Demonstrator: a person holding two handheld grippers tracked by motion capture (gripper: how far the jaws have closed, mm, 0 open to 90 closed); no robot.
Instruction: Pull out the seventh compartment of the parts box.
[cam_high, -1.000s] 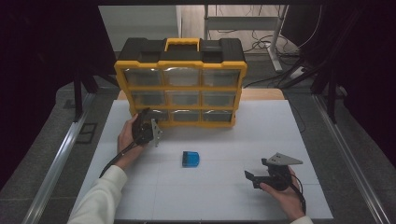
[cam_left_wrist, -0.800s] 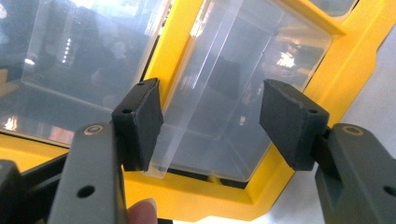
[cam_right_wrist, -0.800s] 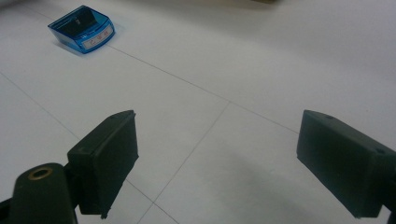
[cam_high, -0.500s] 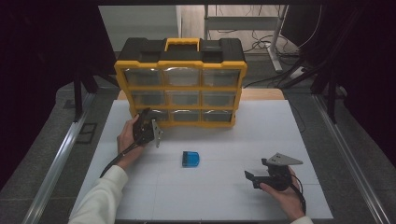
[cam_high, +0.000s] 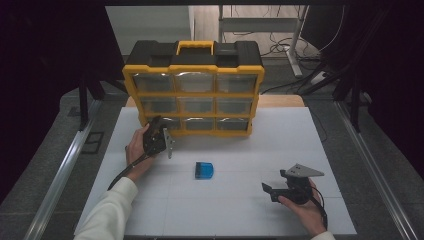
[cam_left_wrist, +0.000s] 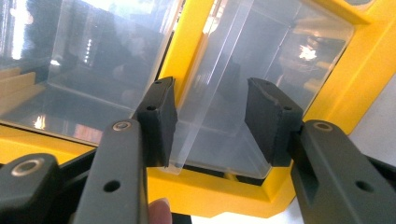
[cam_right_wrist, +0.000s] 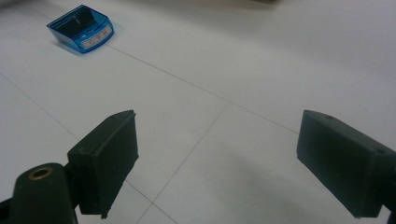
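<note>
Left gripper (cam_high: 161, 131) stands at the bottom-left drawer (cam_left_wrist: 219, 126) of the yellow organiser (cam_high: 192, 95). Its jaws have just been closing and now stand at middling width, the clear drawer's front lip between them; whether the pads (cam_left_wrist: 161, 121) already press it is hard to tell through the glare, and a gap seems to remain on the right. Risk: the jaws sit skewed on the lip, so a pull may slip off or jam the drawer in its frame. Centre of the table (cam_high: 240, 210): a blue bin (cam_high: 204, 170), lying free. Right gripper (cam_high: 270, 190) rests low, jaws wide, empty. The left gripper view gives the lip contact; the high view gives the layout.
</note>
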